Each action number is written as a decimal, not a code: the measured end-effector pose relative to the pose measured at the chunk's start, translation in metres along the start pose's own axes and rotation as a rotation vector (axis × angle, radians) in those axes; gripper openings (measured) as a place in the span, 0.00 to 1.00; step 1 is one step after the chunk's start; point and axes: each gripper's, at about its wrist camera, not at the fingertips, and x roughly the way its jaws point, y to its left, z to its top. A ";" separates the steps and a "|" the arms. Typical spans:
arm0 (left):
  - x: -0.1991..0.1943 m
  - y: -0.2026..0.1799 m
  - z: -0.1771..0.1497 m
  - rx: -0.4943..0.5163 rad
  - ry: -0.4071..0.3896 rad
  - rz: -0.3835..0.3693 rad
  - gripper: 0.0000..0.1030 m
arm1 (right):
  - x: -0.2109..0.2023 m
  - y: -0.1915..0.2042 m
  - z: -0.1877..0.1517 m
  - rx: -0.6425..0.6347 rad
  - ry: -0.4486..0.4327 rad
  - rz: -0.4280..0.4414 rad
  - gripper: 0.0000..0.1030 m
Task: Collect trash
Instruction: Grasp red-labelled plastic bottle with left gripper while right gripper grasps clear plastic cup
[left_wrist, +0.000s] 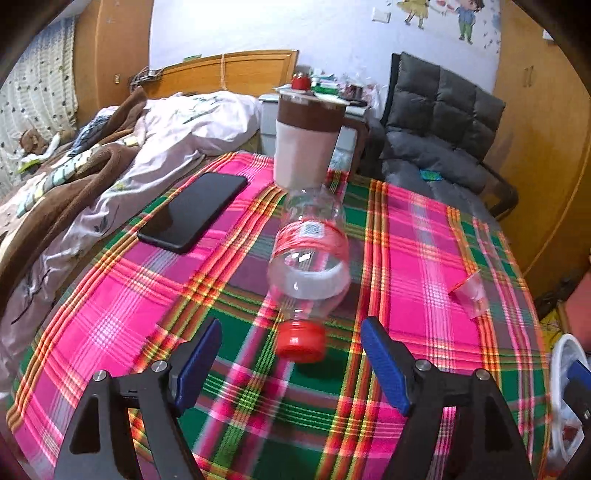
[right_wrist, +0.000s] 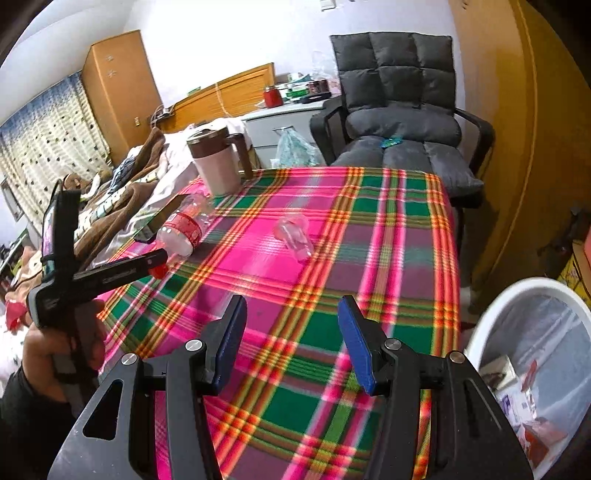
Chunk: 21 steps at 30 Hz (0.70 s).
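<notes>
**Bottle lying ahead of wide-spread left jaws**

The left wrist view is looking straight down the clear plastic bottle (left_wrist: 308, 254), which is lying on its side at the centre of the frame on the plaid tablecloth (left_wrist: 417, 229), its red cap (left_wrist: 301, 343) pointing toward the camera. The left gripper (left_wrist: 291, 363) is standing released, jaws spread wide and gripping nothing — the cap is sitting in the gap just beyond the blue pads (left_wrist: 384, 363), touching neither. A black phone (left_wrist: 194, 210) is lying at centre left, and a brown-lidded mug (left_wrist: 306, 138) is standing just behind the bottle's base. A crumpled clear wrapper (left_wrist: 469, 291) is showing at centre right.

The right wrist view is giving what the first hardly shows: a white bin (right_wrist: 480, 332) with a clear liner at the lower right edge, scraps lying inside, and a hand (right_wrist: 55, 343) at lower left holding the left gripper (right_wrist: 159, 264), whose tip is reaching the bottle (right_wrist: 183, 230) in the left middle. The right gripper (right_wrist: 291, 341) is standing partly open over bare cloth — empty, with the wrapper (right_wrist: 293, 232) well ahead of it, near the frame's centre.
</notes>
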 end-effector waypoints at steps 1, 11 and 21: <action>-0.001 0.001 0.002 0.012 -0.008 -0.008 0.75 | 0.003 0.001 0.003 -0.006 0.001 0.004 0.52; 0.033 -0.004 0.033 0.168 0.011 -0.059 0.75 | 0.046 0.004 0.028 -0.071 0.055 0.020 0.52; 0.059 0.008 0.046 0.117 0.047 -0.128 0.75 | 0.107 -0.005 0.043 -0.082 0.145 0.020 0.52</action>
